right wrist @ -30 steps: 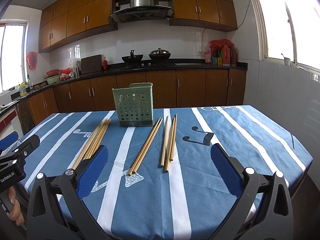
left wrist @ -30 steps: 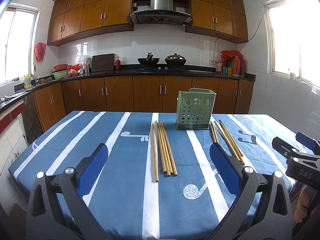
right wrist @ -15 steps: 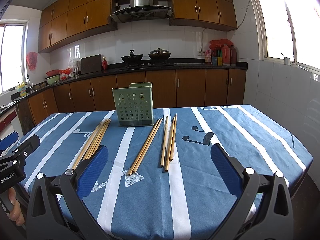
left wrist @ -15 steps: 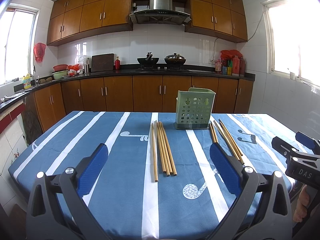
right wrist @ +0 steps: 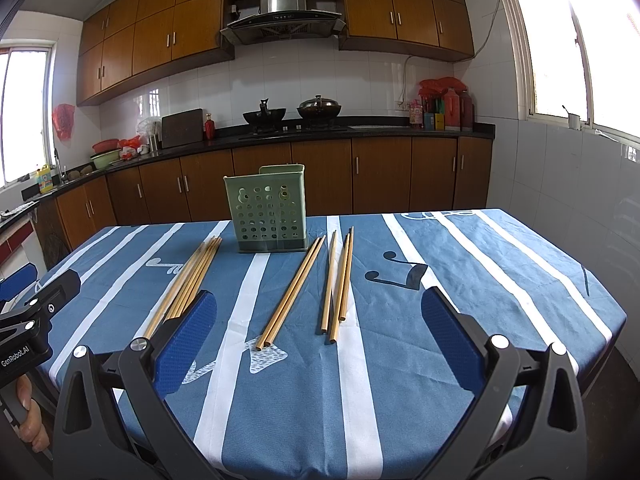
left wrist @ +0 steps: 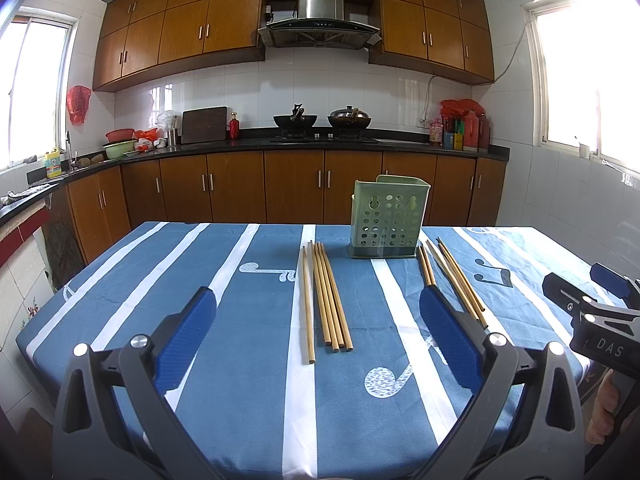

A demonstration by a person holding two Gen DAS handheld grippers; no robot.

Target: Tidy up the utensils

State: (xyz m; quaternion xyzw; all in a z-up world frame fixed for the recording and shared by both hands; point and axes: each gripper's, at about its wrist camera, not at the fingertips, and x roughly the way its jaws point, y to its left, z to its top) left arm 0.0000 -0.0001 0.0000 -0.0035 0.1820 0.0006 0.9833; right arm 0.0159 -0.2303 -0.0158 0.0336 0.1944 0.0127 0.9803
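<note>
Utensil holder point(left wrist: 390, 220) stands upright on worktop point(left wrist: 160, 280), toward far edge, near middle. Left chopstick group point(left wrist: 326, 296) lies flat on worktop, left of holder and before it, sticks side by side, running front to back. Right chopstick group point(right wrist: 320, 280) lies right of holder, spread into pair and three more, also front to back. Both groups apart from holder. Behind worktop: cabinets point(left wrist: 296, 184), stove with two pots point(left wrist: 320, 122) on top, hood above.
</note>
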